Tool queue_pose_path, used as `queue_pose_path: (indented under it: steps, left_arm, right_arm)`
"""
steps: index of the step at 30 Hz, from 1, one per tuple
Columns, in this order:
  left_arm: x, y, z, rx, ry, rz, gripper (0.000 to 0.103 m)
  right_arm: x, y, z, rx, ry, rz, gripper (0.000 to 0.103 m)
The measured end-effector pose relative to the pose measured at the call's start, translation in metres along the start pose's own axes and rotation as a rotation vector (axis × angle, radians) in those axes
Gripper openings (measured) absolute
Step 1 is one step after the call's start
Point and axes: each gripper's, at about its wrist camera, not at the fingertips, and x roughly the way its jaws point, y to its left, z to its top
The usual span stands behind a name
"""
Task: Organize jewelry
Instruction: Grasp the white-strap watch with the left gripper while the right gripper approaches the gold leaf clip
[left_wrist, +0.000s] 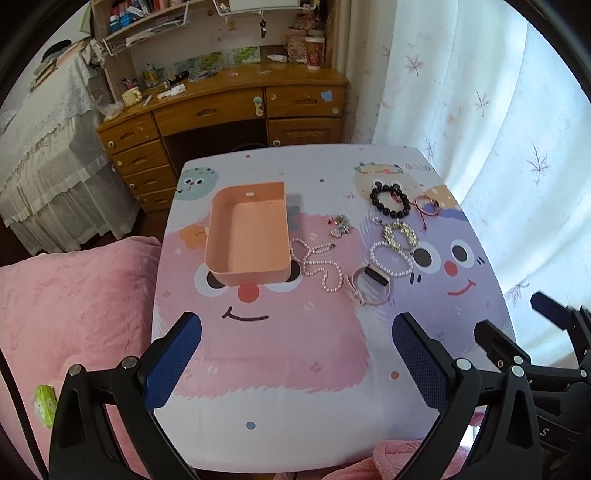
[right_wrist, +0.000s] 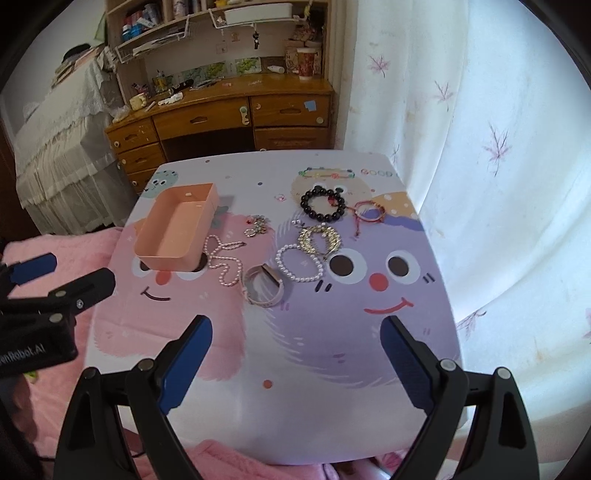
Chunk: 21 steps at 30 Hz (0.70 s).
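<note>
Both grippers, left (left_wrist: 295, 365) and right (right_wrist: 297, 363), spread wide, holding nothing. Limp, slippery white pearl necklace (right_wrist: 225, 264) beside empty peach plastic box (right_wrist: 173, 236): pinch a bunched loop.

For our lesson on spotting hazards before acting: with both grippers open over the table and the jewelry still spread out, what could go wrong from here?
1. The pink pearl necklace lies against the orange tray; grabbing it may drag the tray.
2. The white pearl bracelet touches the gold piece, so lifting one could snag the other.
3. The red cord bracelet sits near the table edge and could slip off.
</note>
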Motion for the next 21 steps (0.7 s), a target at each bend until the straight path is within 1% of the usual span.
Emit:
queue_pose_path:
  steps: [2,3,6,7,10,12,14,16,18,21]
  left_arm:
    - [0.010,-0.001,-0.004,0.015,0.035,-0.029,0.102]
    - [0.017,-0.002,-0.006,0.021,0.059,-0.054,0.102]
    - [0.039,-0.006,-0.013,0.022,0.123,-0.110,0.102]
    - [0.045,-0.008,-0.015,0.016,0.134,-0.122,0.102]
    - [0.069,-0.016,-0.020,0.002,0.171,-0.168,0.102]
    - [0.086,-0.024,-0.019,-0.007,0.192,-0.188,0.102]
    - [0.108,-0.031,-0.015,-0.027,0.226,-0.188,0.102]
    - [0.135,-0.041,-0.009,-0.061,0.295,-0.181,0.102]
    - [0.162,-0.049,-0.002,-0.128,0.343,-0.179,0.102]
    - [0.198,-0.058,0.003,-0.267,0.410,-0.173,0.102]
  right_arm:
    - [0.000,0.003,-0.004,-0.055,-0.029,-0.053,0.093]
    - [0.002,0.007,-0.006,-0.108,-0.043,-0.088,0.093]
    - [0.011,0.013,-0.011,-0.229,-0.060,-0.137,0.093]
    - [0.015,0.014,-0.012,-0.262,-0.062,-0.138,0.093]
    - [0.036,0.012,-0.016,-0.356,-0.054,-0.115,0.093]
    - [0.052,0.008,-0.019,-0.394,-0.054,-0.099,0.093]
    - [0.073,-0.002,-0.020,-0.381,-0.047,-0.047,0.093]
    - [0.098,-0.015,-0.019,-0.343,-0.026,0.021,0.093]
    - [0.121,-0.028,-0.018,-0.329,-0.037,0.051,0.093]
    - [0.152,-0.045,-0.014,-0.324,-0.054,0.050,0.093]
